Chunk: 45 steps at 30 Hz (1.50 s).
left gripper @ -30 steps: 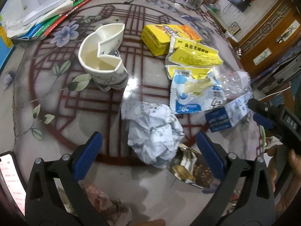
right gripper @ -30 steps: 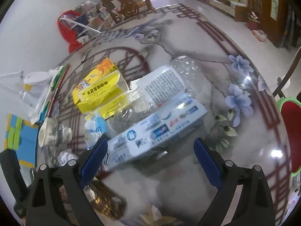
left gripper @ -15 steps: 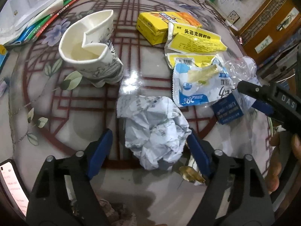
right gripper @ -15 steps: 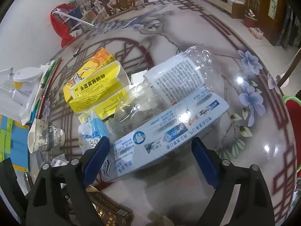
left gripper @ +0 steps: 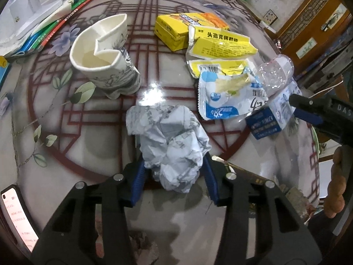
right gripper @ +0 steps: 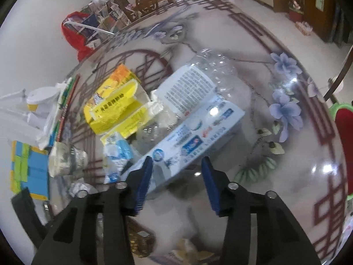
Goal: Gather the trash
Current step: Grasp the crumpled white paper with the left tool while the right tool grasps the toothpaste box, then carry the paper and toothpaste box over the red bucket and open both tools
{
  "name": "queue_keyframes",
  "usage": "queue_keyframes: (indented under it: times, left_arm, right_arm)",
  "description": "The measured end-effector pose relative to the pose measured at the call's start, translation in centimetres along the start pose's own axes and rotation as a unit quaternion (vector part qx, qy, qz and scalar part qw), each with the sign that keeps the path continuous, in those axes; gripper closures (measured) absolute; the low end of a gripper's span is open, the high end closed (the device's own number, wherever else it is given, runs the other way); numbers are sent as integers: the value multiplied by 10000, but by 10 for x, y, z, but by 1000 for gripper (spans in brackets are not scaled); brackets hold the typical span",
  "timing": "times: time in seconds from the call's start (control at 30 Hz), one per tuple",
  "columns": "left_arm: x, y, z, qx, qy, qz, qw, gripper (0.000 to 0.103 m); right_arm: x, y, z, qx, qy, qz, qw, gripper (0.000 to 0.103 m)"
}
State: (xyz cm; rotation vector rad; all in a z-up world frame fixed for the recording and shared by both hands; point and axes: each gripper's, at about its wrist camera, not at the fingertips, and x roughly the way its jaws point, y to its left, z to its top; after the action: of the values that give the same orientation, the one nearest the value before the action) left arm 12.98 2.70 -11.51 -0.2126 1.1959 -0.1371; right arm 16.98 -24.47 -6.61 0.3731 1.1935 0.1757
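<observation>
A crumpled white paper ball [left gripper: 172, 141] lies near the front of the glass-topped table [left gripper: 66, 145]. My left gripper [left gripper: 174, 161] points down at it, jaws closing, and both blue pads press its sides. In the right wrist view a long white-and-blue toothpaste box [right gripper: 194, 137] lies against a crushed clear bottle [right gripper: 198, 81]. My right gripper [right gripper: 176, 161] straddles the box's near end with its jaws closing; the left pad is at the box, while the right pad shows a small gap. The left wrist view shows that box [left gripper: 269, 119] at the right, with the right gripper's fingers [left gripper: 306, 114] beside it.
More trash lies on the table: a crushed paper cup [left gripper: 106, 66], a yellow box [left gripper: 187, 28], a torn yellow carton [left gripper: 220, 44] and a blue-white wrapper [left gripper: 227, 97]. Folders [left gripper: 55, 22] lie at the far left. A phone [left gripper: 15, 216] rests at the near left edge.
Both pairs of jaws have narrowed. The left pads came in from wide apart onto the paper ball. The right pads drew in around the box's near end, and both views sit closer to the trash.
</observation>
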Motion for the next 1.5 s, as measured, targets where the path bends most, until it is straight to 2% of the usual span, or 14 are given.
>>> queue_keyframes:
  times: [0.17,0.23,0.37,0.4,0.5,0.57,0.63,0.8,0.87,1.07,1.27,1.4,1.47,1.5]
  left_arm:
    - [2,0,1,0,28,-24,10000,58]
    - [0,1,-1,6,3,-11,10000,58]
    - [-2,3,-1,-25,-4,-50,10000,58]
    - [-2,2,0,-34,1,-62,10000,58]
    - [-1,1,1,-37,-3,-109,9999,58]
    - [-2,-1,2,-7,-16,-135,9999,58]
    - [-1,-3,2,11,-7,-131,9999,58]
    - [2,5,2,-129,18,-119,9998,58]
    - [1,5,1,-152,10,-130,9998,58]
    - [0,0,-2,-104,-1,-174,9998,57]
    - [6,-6,1,-3,-55,-112,9999,57]
    - [7,-10,1,147,-118,12,9998,57]
    - [7,-11,0,165,-112,-33,9998,60]
    - [6,-10,0,140,-94,-77,9998,60]
  right_arm:
    - [10,13,1,49,-69,-305,9995,43]
    - [19,14,-3,84,-9,-310,9995,34]
    - [20,21,-4,-292,-172,-527,9980,29]
    - [22,21,-3,-311,-157,-532,9980,24]
    - [33,9,-1,12,166,-17,9999,23]
    - [34,4,0,211,173,43,9996,23]
    - [34,9,-1,86,128,-91,9998,23]
    - [28,12,-6,-174,78,-226,9996,25]
    - [23,5,-6,-149,69,-353,9992,31]
    - [9,-23,0,-51,60,-600,9982,37]
    - [10,-20,-4,-320,117,-584,9977,39]
    - [31,-14,-12,-558,457,-538,9959,32]
    - [30,-11,-15,-675,357,-626,9951,44]
    - [28,-11,-15,-662,337,-608,9954,54]
